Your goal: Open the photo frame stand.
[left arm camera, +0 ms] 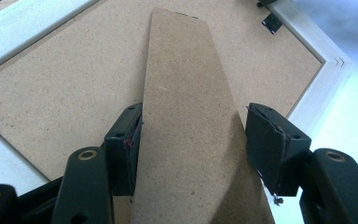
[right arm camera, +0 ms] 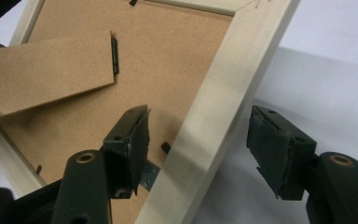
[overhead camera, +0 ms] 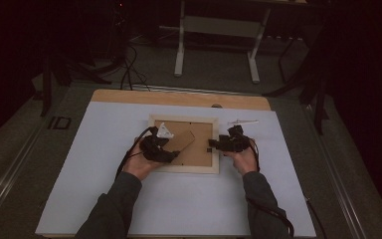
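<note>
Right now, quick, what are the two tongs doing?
Left tongs: open, one jaw on each side of the cardboard stand flap, not pinching it.
Right tongs: open, straddling the picture frame's pale wooden edge, not clamped.

Both forearms, in dark sleeves, enter from the bottom edge of the high view and angle up toward the middle of the frame, converging slightly. The left hand [overhead camera: 138,164] sits just left of centre, wrapped around the left gripper [overhead camera: 171,155], which points right and a little up. The right hand [overhead camera: 246,159] sits right of centre and holds the right gripper [overhead camera: 212,145] pointing left. A cable runs back along each forearm. In each gripper view the two black jaws rise from the bottom edge and stand spread, a wide gap between their pads.
</note>
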Demonstrator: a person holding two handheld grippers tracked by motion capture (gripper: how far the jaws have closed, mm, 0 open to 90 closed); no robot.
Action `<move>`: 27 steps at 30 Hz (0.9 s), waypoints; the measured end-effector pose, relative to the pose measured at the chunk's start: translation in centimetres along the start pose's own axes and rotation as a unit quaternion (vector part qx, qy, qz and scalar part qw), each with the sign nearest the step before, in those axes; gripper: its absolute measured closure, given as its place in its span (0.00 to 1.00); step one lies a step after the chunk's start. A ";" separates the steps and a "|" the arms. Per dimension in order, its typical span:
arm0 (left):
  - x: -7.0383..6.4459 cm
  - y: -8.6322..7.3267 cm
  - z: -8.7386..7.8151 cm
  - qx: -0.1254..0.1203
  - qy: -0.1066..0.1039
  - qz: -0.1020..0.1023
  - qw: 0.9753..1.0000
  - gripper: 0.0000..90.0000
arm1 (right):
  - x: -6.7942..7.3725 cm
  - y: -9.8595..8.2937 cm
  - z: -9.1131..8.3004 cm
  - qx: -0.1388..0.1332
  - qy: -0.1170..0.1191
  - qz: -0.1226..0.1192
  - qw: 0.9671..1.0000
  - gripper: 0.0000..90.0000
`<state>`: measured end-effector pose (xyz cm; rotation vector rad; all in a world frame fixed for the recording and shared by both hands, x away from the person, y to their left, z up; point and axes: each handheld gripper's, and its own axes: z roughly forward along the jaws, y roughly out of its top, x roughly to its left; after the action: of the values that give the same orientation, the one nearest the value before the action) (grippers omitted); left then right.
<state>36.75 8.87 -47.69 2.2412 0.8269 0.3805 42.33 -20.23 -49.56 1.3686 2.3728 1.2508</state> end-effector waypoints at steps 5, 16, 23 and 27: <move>-0.1 0.0 0.0 -0.002 0.003 0.003 1.000 0.47 | 0.1 0.2 0.3 0.003 0.003 0.000 1.000 0.39; -0.4 0.0 -0.3 -0.015 0.013 0.019 1.000 0.47 | -0.7 0.5 1.1 0.019 0.041 0.017 0.999 0.40; -0.7 0.3 -0.8 -0.031 0.039 0.036 0.998 0.47 | -1.0 0.7 0.3 0.000 0.054 0.029 0.998 0.52; -0.7 0.4 -1.0 -0.040 0.052 0.049 0.997 0.47 | -1.0 0.8 0.1 -0.010 0.056 0.033 0.998 0.56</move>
<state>35.89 8.70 -46.77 2.2072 0.7419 0.5709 43.49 -20.77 -49.36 1.4188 2.3983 1.3999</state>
